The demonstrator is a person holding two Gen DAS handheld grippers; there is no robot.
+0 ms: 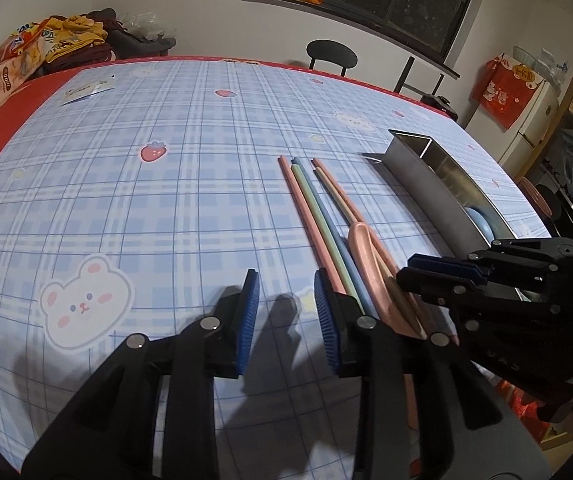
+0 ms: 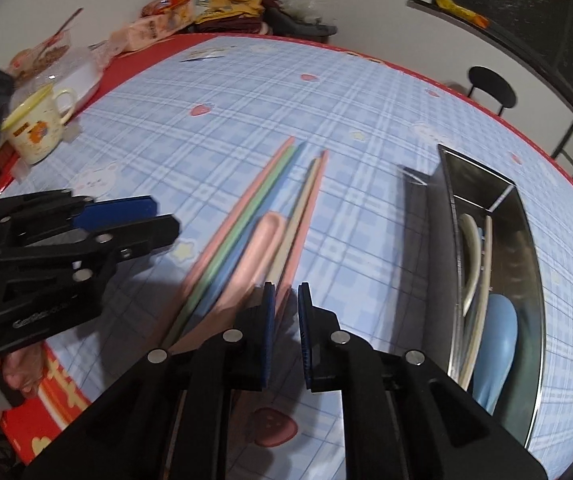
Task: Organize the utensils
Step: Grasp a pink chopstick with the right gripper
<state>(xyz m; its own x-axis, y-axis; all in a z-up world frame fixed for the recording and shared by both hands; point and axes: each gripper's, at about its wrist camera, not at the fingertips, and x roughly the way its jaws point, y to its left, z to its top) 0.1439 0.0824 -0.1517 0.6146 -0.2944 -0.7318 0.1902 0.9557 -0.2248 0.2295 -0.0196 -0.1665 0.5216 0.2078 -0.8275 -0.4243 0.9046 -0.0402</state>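
The left tongs [image 1: 286,300] hang low over the bench [image 1: 166,184], their blue pads partly apart with nothing between them but the checked blue cloth [image 1: 190,128]. Just to their right, passing under the right-hand finger, lies a bundle of chopsticks [image 1: 310,204] in pink, green, blue and beige, side by side, their tips pointing away from the tongs. A pink spoon [image 1: 370,256] lies on top of the bundle's near end.

The right tongs [image 2: 286,312] are nearly closed, only a thin gap showing between the pads. They sit at the near end of the bundle, at the pink chopstick [image 2: 306,220] on its right edge; blur there hides whether the pads actually pinch it, so I cannot tell if anything is gripped. In the left wrist view the right tongs come in from the right with their tips over the near ends of the chopsticks.

To the right of both tongs stands a long steel tray [image 2: 442,240], apart from the bundle. It already holds a blue spoon [image 2: 498,344] and pale utensils [image 2: 472,256] lying lengthwise.

Far to the left of the right tongs, beside the left tongs' body, a cream mug [image 2: 38,128] stands on the bench, with snack bags [image 2: 174,12] piled at the far edge. A chair [image 1: 332,54] stands beyond the bench.
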